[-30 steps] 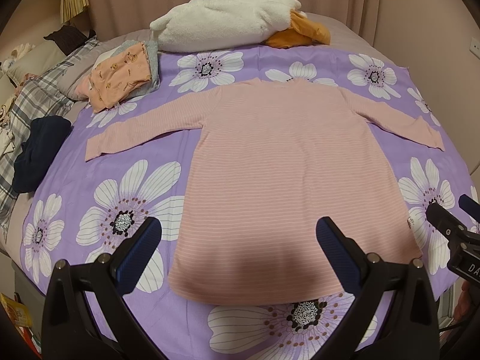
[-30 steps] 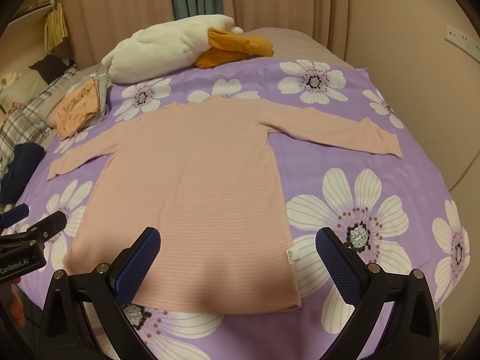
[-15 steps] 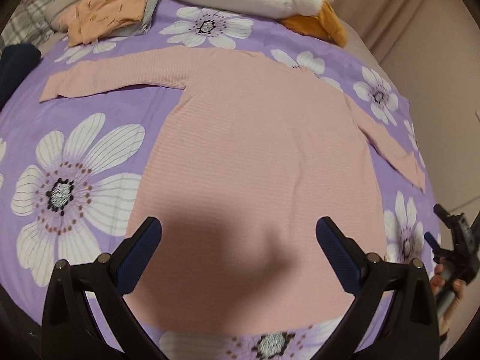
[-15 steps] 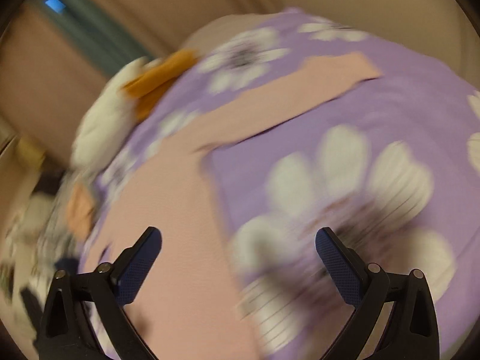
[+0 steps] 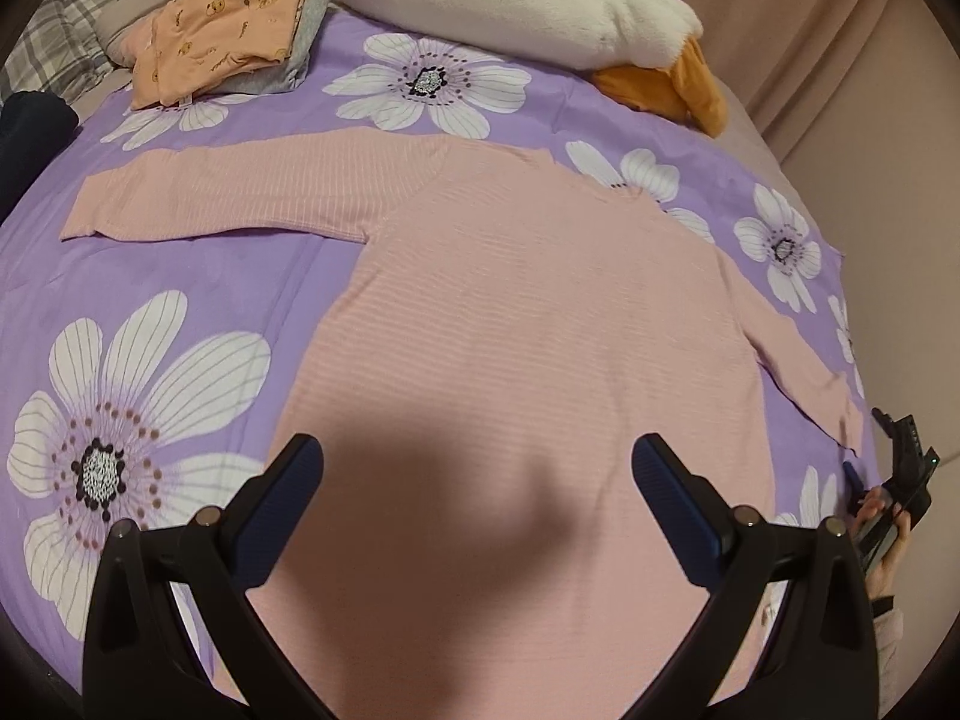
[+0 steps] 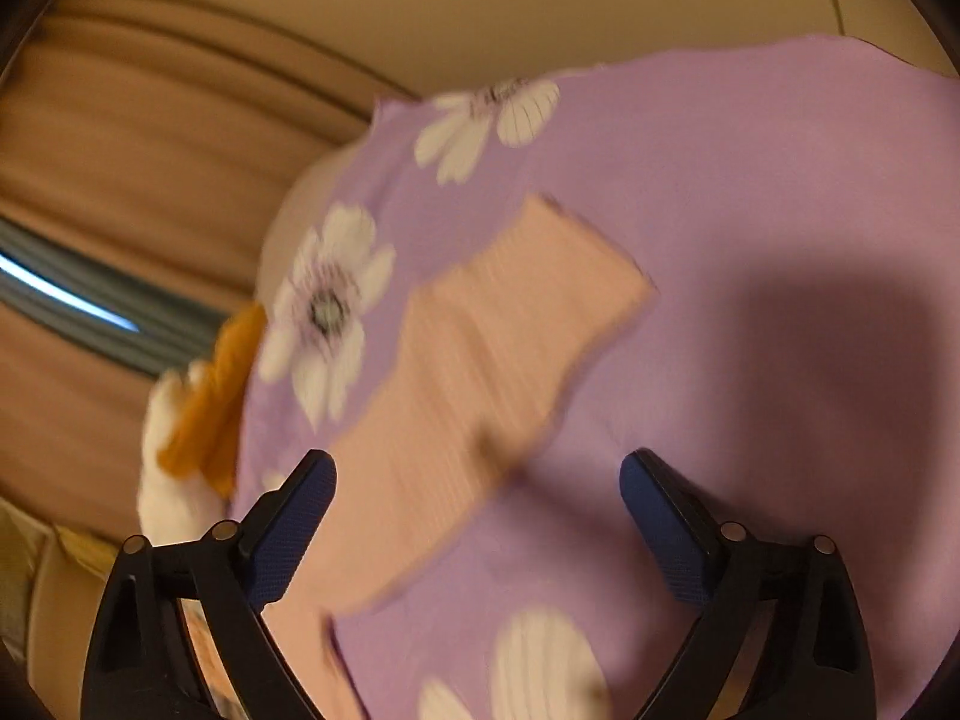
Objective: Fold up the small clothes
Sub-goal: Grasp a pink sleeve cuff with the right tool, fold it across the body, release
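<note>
A pink striped long-sleeved top (image 5: pixel 528 324) lies flat on the purple flowered bedspread (image 5: pixel 180 276), both sleeves spread out. My left gripper (image 5: pixel 474 480) is open and empty, hovering above the top's lower body. My right gripper (image 6: pixel 477 498) is open and empty, close above the end of the top's right sleeve (image 6: pixel 480 372); this view is blurred. The right gripper also shows at the right edge of the left wrist view (image 5: pixel 900 480), held by a hand beside the sleeve cuff.
A folded orange and grey clothes pile (image 5: pixel 228 30) lies at the far left. A white and orange plush toy (image 5: pixel 540 6) lies at the bed's head. A dark garment (image 5: pixel 30 126) and plaid cloth (image 5: pixel 54 48) lie at the left. Curtains and a wall stand to the right.
Both grippers have moved forward and lower over the bed. The right gripper swung right to the sleeve end. Both stayed open.
</note>
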Action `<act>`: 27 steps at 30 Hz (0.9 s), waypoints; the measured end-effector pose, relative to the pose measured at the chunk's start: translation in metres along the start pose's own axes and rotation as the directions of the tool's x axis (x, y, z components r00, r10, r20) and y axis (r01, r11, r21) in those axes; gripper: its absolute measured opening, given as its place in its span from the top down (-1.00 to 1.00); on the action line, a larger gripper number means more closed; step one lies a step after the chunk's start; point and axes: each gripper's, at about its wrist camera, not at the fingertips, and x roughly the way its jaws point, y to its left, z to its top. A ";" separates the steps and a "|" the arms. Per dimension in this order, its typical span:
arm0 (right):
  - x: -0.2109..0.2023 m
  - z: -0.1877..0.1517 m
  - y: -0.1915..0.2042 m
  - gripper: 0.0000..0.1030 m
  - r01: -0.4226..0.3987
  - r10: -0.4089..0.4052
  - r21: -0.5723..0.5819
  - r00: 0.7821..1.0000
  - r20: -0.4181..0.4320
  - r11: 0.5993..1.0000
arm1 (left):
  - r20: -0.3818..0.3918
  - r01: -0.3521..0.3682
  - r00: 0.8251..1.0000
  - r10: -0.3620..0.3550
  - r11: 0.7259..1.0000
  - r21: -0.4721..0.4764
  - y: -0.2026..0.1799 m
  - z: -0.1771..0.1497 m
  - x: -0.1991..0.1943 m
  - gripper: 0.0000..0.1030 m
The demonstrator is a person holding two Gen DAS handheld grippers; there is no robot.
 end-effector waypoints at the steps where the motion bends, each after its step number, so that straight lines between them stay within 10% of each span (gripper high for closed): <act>1: 0.004 0.008 -0.003 -0.71 -0.012 0.012 0.014 1.000 0.017 1.000 | -0.003 -0.006 1.000 0.006 1.000 0.001 -0.001 0.002 0.003 -1.00; 11: 0.011 0.041 -0.027 0.81 0.005 -0.014 0.095 0.996 0.090 0.995 | -0.038 -0.051 0.998 0.051 0.999 -0.003 0.006 0.008 0.018 -0.99; 20: -0.035 0.051 0.037 0.86 0.054 -0.033 -0.110 0.982 0.186 0.992 | -0.017 -0.076 0.997 0.075 0.997 -0.019 0.023 0.011 0.003 -1.00; 27: -0.043 0.027 0.149 0.86 0.113 -0.050 -0.408 0.985 0.163 0.906 | 0.003 -0.093 0.996 0.093 0.995 -0.028 0.040 0.010 -0.013 -0.99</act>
